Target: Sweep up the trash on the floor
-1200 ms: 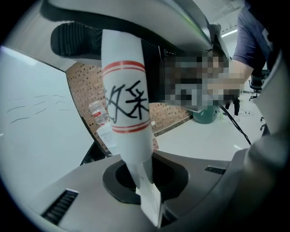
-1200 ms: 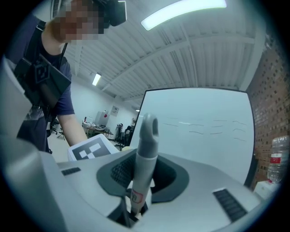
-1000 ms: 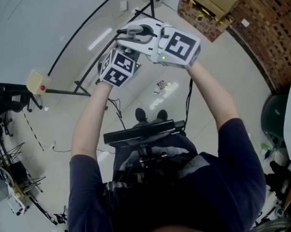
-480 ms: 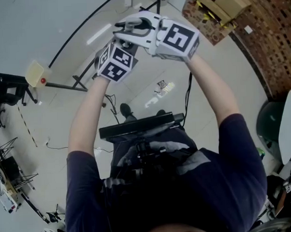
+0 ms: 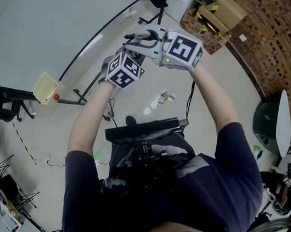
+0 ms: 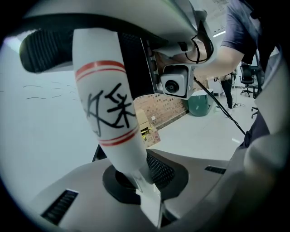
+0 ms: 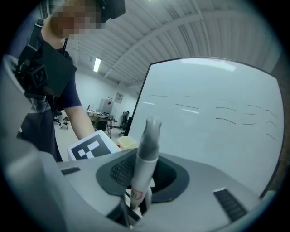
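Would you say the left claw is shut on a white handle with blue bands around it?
Not quite: the left claw is shut on a white handle, but its bands are red, not blue, as the left gripper view shows.

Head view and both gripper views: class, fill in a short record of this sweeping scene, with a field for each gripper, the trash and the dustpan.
Left gripper: shut on a white pole with red bands and black writing
Right gripper: shut on a grey pole with a rounded tip
Trash: small litter on the pale floor, beyond the shoe, untouched
Dustpan: yellow dustpan, at the left, apart from the litter
One pole or two: cannot tell
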A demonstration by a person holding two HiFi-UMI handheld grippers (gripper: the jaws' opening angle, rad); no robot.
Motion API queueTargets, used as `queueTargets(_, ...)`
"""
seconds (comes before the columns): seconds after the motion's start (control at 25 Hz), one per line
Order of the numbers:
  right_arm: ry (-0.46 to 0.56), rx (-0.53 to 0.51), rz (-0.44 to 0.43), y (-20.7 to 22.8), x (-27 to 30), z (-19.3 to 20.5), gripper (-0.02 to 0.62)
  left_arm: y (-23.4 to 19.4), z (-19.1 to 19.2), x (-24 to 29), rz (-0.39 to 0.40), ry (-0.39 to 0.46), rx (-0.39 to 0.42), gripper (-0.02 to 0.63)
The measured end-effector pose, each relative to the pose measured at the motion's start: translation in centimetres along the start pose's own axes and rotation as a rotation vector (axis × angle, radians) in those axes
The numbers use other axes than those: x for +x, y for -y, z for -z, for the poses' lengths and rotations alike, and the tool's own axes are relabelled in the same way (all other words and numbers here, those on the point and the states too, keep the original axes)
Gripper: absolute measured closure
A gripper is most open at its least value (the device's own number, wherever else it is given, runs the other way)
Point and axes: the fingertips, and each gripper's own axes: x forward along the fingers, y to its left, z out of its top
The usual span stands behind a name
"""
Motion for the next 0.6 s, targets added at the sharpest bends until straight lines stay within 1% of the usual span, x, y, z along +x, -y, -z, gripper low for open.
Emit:
queueTargets(0.12, -0.022, -0.003, 0.009, 0.8, 2.1, 0.0, 0.495, -1.6, 1.1, -0.4, 0.008, 0.019, -0.006, 0.586)
queueTargets(0.24, -0.054, 0.000, 0.005, 1.2, 4.3, 0.3, 0.495, -2.8, 2.6, -0.9, 0.011, 0.034, -0.031, 0.586)
queueTargets(0.44, -0.088, 0.006, -0.032, 1.4, 8.4, 1.0, 0.495, -4.8, 5.7, -1.8, 0.001, 0.037, -0.084, 0.588)
queueTargets(0.6, -0.119, 0.000, -0.073, 1.8, 10.4, 2.0, 0.495, -6.0, 7.6, -1.6, -0.007, 0.028, -0.123, 0.588)
